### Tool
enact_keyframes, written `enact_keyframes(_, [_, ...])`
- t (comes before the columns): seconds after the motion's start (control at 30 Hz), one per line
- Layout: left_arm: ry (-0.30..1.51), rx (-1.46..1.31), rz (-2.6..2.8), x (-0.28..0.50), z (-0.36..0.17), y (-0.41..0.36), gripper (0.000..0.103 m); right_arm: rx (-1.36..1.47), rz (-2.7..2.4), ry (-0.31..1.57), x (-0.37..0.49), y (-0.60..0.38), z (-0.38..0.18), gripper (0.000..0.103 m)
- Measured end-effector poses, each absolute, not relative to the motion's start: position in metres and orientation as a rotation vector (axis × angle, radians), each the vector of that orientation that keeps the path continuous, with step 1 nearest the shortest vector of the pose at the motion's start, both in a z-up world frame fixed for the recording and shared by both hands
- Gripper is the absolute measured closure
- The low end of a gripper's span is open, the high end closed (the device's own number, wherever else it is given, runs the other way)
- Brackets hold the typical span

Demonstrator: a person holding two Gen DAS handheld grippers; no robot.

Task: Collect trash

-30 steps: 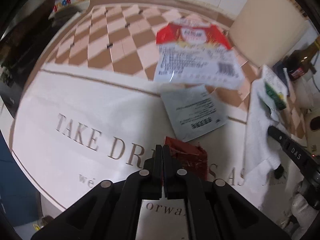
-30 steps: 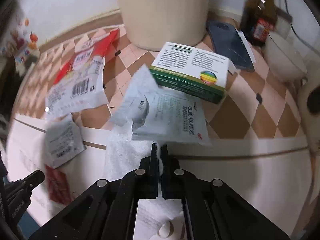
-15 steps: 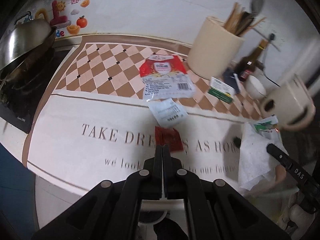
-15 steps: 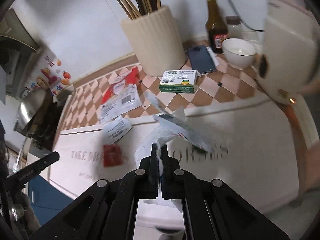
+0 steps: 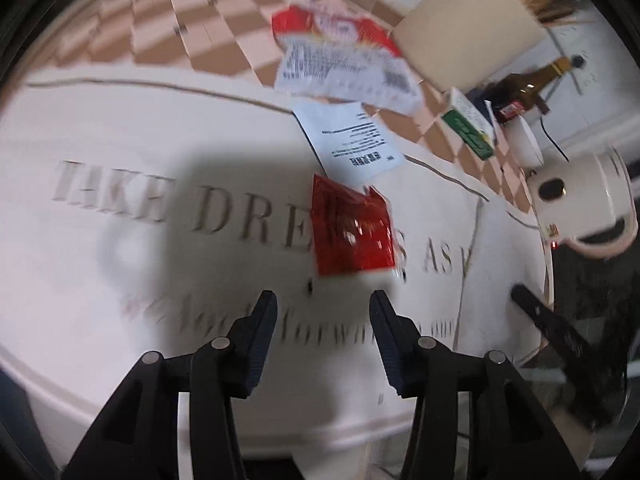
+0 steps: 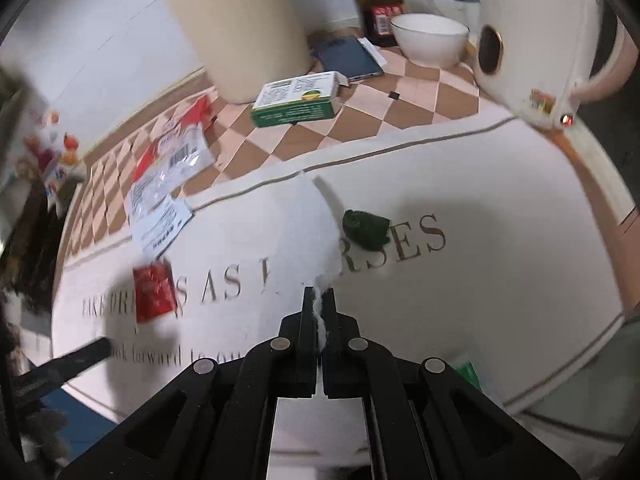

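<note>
printed mat (image 5: 120, 152): red sachet (image 5: 350, 232), white packet (image 5: 348, 140), maybe green wrapper (image 6: 366, 229).

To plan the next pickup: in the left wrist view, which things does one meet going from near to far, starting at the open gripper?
left gripper → red sachet → white printed sachet → red and white wrapper → cream utensil holder.
</note>
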State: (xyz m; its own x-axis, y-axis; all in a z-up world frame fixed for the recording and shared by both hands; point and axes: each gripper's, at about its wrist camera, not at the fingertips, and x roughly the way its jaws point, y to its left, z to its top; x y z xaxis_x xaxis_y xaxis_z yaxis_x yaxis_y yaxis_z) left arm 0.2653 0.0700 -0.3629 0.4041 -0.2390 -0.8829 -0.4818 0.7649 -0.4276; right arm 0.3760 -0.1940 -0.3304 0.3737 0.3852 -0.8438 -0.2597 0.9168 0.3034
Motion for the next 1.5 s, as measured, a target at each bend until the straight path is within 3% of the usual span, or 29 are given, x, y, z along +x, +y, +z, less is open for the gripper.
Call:
enact_keyframes(0.07, [1.096,-0.733,0.163,0.278,-0.357,0.07,0.041,0.128,0.426,1.105,0.38,-0.194,-0.334,0.102])
enact_keyframes(0.2, [1.119,-0.64,0.202,0.318,-0.356,0.054,0.033,0.128,0.441,1.12,0.385,-0.191,-0.348,0.102])
enact_keyframes(0.27, [1.144,-0.507,0.237,0.334,-0.356,0.039,0.036,0.137,0.441,1.128,0.389,-0.191,-0.354,0.102])
enact_keyframes(0.3, [1.16,-0.441,0.274,0.339,-0.356,0.032,0.043,0.138,0.439,1.128,0.389,-0.192,-0.356,0.102])
enact_keyframes(0.37, [1.165,-0.346,0.287,0.34,-0.354,0.019,0.069,0.154,0.441,1.124,0.388,-0.196,-0.355,0.102])
enact_keyframes(0.43, [1.178,-0.276,0.297,0.338,-0.349,0.007,0.079,0.176,0.455,1.112,0.389,-0.2,-0.349,0.102])
enact_keyframes(0.67, [1.223,-0.271,0.255,0.29,-0.344,-0.012,0.081,0.191,0.412,1.158,0.372,-0.238,-0.333,0.102])
enact_keyframes(0.97, [1.263,-0.292,0.128,0.163,-0.349,-0.07,0.081,0.135,0.367,1.323,0.237,-0.327,-0.35,0.102])
enact_keyframes(1.1, [1.297,-0.334,0.102,0.133,-0.409,-0.077,0.081,0.136,0.416,1.406,0.181,-0.321,-0.398,0.102])
enact_keyframes(1.2, [1.357,-0.388,0.108,0.122,-0.494,-0.073,0.081,0.173,0.453,1.47,0.159,-0.302,-0.469,0.102])
enact_keyframes(1.5, [1.602,-0.613,0.142,0.111,-0.773,-0.035,0.081,0.3,0.402,1.585,0.135,-0.25,-0.742,0.102])
